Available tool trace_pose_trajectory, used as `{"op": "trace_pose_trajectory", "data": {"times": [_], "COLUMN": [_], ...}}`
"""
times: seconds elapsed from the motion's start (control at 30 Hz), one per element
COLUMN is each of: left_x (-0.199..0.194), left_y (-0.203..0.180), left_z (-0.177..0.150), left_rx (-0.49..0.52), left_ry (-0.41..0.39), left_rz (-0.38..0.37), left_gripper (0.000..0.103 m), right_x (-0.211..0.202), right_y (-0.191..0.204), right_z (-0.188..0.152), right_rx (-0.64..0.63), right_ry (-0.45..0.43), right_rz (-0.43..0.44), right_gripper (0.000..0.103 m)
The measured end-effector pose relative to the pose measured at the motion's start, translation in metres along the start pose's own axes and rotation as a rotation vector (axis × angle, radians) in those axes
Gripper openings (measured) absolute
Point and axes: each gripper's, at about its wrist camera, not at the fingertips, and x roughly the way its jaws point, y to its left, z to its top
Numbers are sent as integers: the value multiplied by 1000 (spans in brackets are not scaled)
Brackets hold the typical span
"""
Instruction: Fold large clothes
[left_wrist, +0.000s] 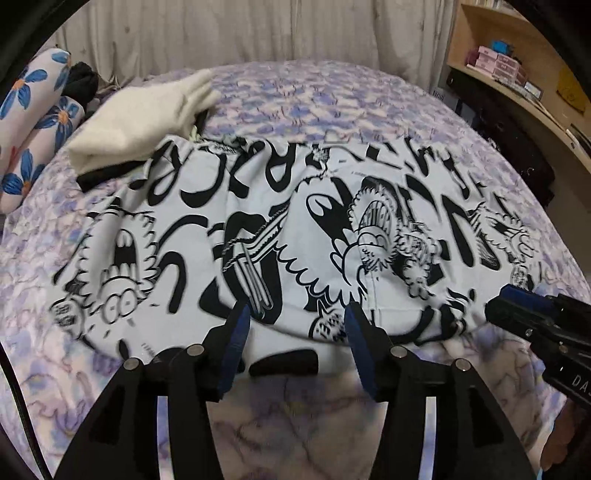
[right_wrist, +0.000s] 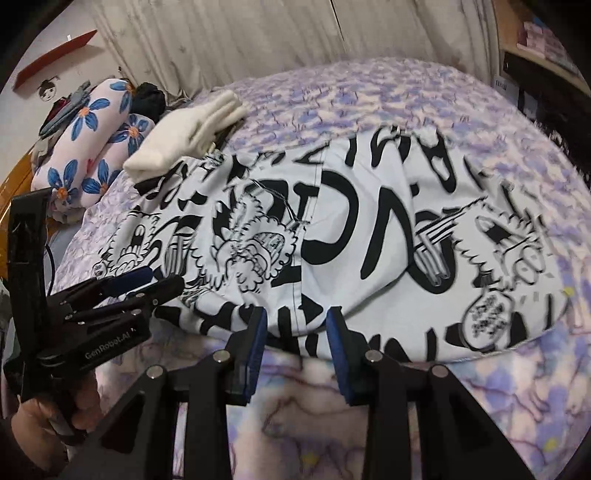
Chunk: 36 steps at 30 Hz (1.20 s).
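Closest in, both tools hang above the bed's purple-patterned cover (left_wrist: 369, 92) with nothing between their pads. The left gripper (left_wrist: 297, 314) has its jaws apart, the blue pads clear of any cloth; the right gripper (right_wrist: 295, 317) stands narrower but also parted and empty. Each shows at the edge of the other's view, side by side.

Just ahead of both sets of fingertips lies the black-and-white printed garment (left_wrist: 295, 229), spread wide across the bed. Its near edge looks rounded and doubled, which suggests a fold has been laid and let go. It is still broad, so I judge the task roughly midway: further folds to narrow it remain.

Beyond its far left corner, touching it, sits a folded cream cloth (left_wrist: 140, 122), seemingly already done. Farther left are flowered cushions (left_wrist: 33, 122). Far right, a wooden shelf (left_wrist: 517, 74) holds small pink boxes (left_wrist: 495, 64); no other container shows its contents
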Motion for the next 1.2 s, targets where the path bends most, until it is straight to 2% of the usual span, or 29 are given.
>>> {"op": "trace_pose_trajectory", "data": {"times": [0.27,0.4,0.53,0.63,0.77,0.83,0.9,1.07,1.2], "left_x": [-59,-82,-95,-102,-99,-90,-77,-43,-12], "left_y": [21,36,48,58,73,80,91,118,141], "left_z": [-20,-31,-40,-47,-56,-60,-65,-74,-70], "left_rx": [-54,-90,-123,-156,-206,-239,-290,-414,-487], "left_ry": [-44,-53,-47,-44,-35,-20,3,19,7], "left_rz": [-3,-19,-32,-46,-63,-72,-98,-174,-159], "left_gripper": [61,64,66,69,73,74,74,74,74], "right_x": [-68,-91,-111,-132,-154,-155,-148,-100,-63], "right_y": [15,21,28,35,45,47,48,48,45], "right_z": [-13,-18,-20,-21,-22,-21,-20,-15,-7], "right_rx": [-62,-84,-126,-206,-279,-273,-257,-184,-116], "right_ry": [-106,-128,-118,-115,-154,-177,-203,-187,-172], "right_rz": [-46,-59,-70,-108,-150,-140,-134,-119,-103], "right_gripper": [33,33,33,33,33,42,46,46,46]}}
